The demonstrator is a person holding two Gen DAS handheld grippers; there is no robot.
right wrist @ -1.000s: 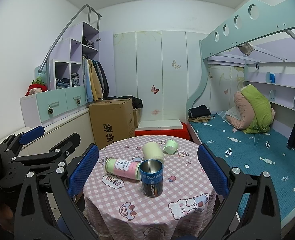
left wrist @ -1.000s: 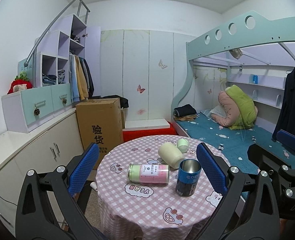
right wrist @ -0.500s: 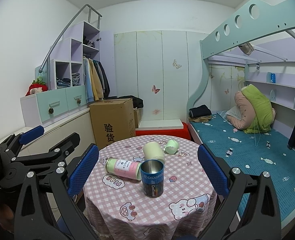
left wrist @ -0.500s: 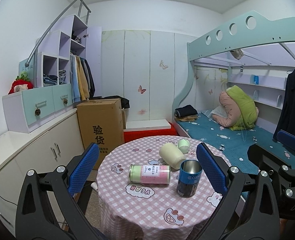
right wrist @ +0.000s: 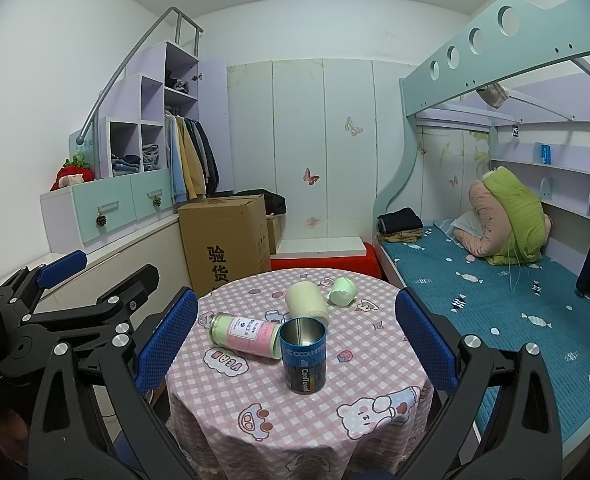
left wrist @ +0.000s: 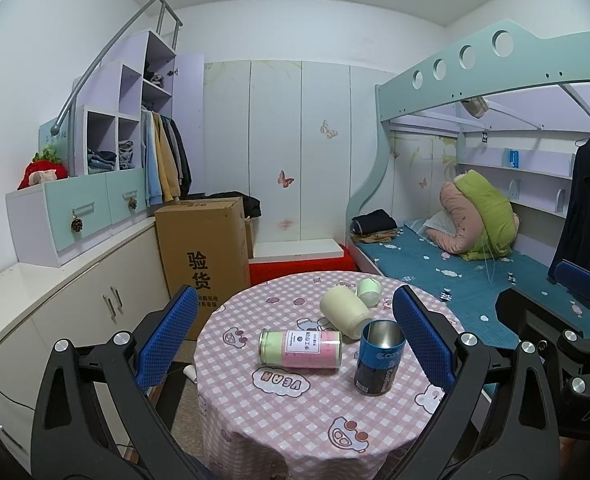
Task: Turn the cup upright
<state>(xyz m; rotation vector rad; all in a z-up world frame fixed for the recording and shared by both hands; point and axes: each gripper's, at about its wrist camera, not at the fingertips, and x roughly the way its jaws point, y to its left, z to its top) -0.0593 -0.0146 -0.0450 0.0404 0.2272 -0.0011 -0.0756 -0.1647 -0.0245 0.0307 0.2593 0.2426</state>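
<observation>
both grippers are hanging back from the round table (right wrist: 255,396) with their blue pads spread wide and nothing between them: the right gripper (right wrist: 295,336) is framing the table straight on, and the left gripper (left wrist: 295,336) is doing the same from a little further left. nearest to them, the dark blue metal cup (right wrist: 303,354) is already standing upright with its open mouth up, so it is looking done. just behind it, the pink and green labelled tumbler (right wrist: 247,334) is lying on its side, long axis running roughly left to right across the table, its green end pointing left and its right end close against the blue cup in the right wrist view. further back, the cream cup (right wrist: 307,302) is lying on its side too, long axis running near to far, though which end is the mouth is hard to tell. furthest, the small pale green cup (right wrist: 343,290) is lying tipped near the far edge, its open mouth seeming to face the cameras and slightly left. judging from this, any of the three lying pieces could be the one to flip, and the risks are coming from crowding: reaching for the tumbler or cream cup could be knocking the upright blue cup over, a round body could be rolling away under a one-sided push, and the small green cup could be sliding off the far edge on the loose checked tablecloth (left wrist: 279,420).
</observation>
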